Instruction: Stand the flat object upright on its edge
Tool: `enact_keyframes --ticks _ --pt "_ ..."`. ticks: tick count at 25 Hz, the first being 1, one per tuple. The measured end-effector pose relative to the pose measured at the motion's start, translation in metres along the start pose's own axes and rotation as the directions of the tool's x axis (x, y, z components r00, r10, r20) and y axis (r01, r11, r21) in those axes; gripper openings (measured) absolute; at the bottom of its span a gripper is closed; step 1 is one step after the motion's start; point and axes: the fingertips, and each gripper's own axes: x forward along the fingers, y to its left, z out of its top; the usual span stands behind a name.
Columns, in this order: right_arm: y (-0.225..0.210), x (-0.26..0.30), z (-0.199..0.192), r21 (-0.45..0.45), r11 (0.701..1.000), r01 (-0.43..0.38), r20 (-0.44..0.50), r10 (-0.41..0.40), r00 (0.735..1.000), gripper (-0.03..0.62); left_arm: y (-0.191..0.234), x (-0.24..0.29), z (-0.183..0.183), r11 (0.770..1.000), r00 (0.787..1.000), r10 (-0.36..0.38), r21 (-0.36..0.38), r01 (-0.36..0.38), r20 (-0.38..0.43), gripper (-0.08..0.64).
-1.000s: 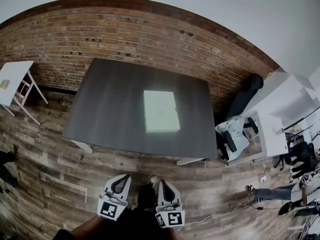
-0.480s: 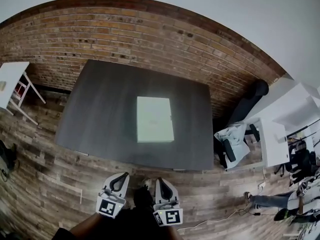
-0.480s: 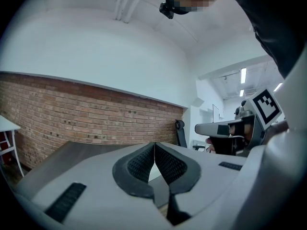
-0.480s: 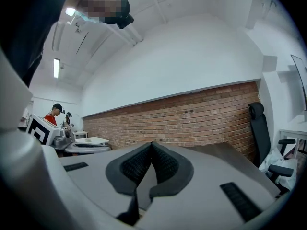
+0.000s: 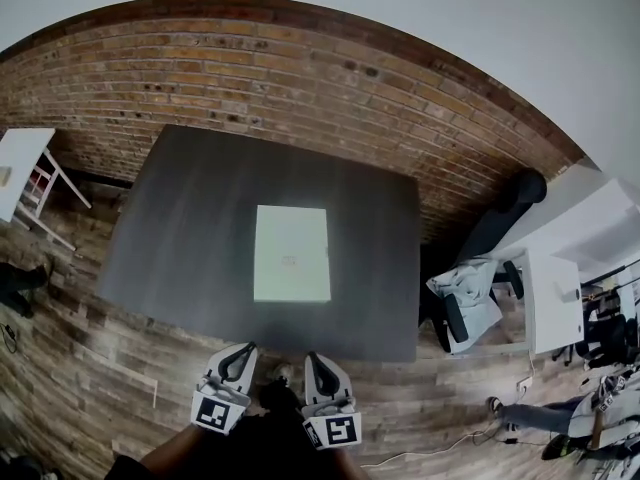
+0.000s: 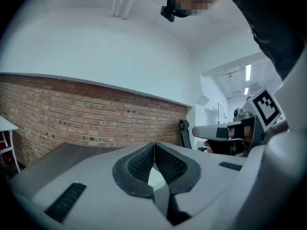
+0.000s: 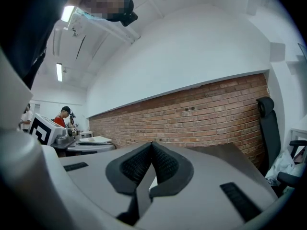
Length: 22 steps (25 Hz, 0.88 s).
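- Brick wall (image 5: 300,78) across the far side, wood-plank floor (image 5: 90,358) all around, and that's the stage set.
- Dark table (image 5: 170,228) fills the middle of the head view, top bare apart from one item.
- There it is: the flat object (image 5: 291,253), a pale rectangular slab lying face-down-flat at the centre of the table, long sides running near to far, nothing touching it.
- Left gripper (image 5: 238,354) is held low by the person's body, over the floor and just short of the table's near edge; its jaws are pressed together with nothing between the pads.
- Right gripper (image 5: 317,360), just beside it, is the same story: jaws closed tight, empty.
- The step in hand looks like the approach, and both grippers will need to open before they can do anything useful.
- My read on doing it well: bring one gripper to a long side, pinch that edge, and tip the slab up on the opposite long edge. The other gripper should brace that low edge so it cannot skid on the smooth top. Let go only once it balances.
- The slab lies ahead of both grippers, on the far side of them and well apart, roughly centred between the two.
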Motion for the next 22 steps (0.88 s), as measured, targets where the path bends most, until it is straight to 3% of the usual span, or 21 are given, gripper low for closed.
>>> enact_keyframes --ticks 12,18,22 --pt "-0.085 0.043 -0.006 0.045 0.995 -0.086 0.002 0.086 0.996 0.023 -0.009 0.078 -0.014 0.994 0.993 0.106 0.017 -0.105 -0.051 0.034" --pt "-0.093 0.055 -0.018 0.037 0.994 -0.101 -0.021 0.102 0.995 0.023 0.004 0.091 -0.018 0.992 0.991 0.126 0.008 -0.126 -0.054 0.034" --pt "-0.093 0.064 -0.018 0.042 0.996 -0.083 -0.009 0.084 0.996 0.024 0.011 0.098 -0.018 0.995 0.994 0.095 0.004 -0.095 -0.051 0.034"
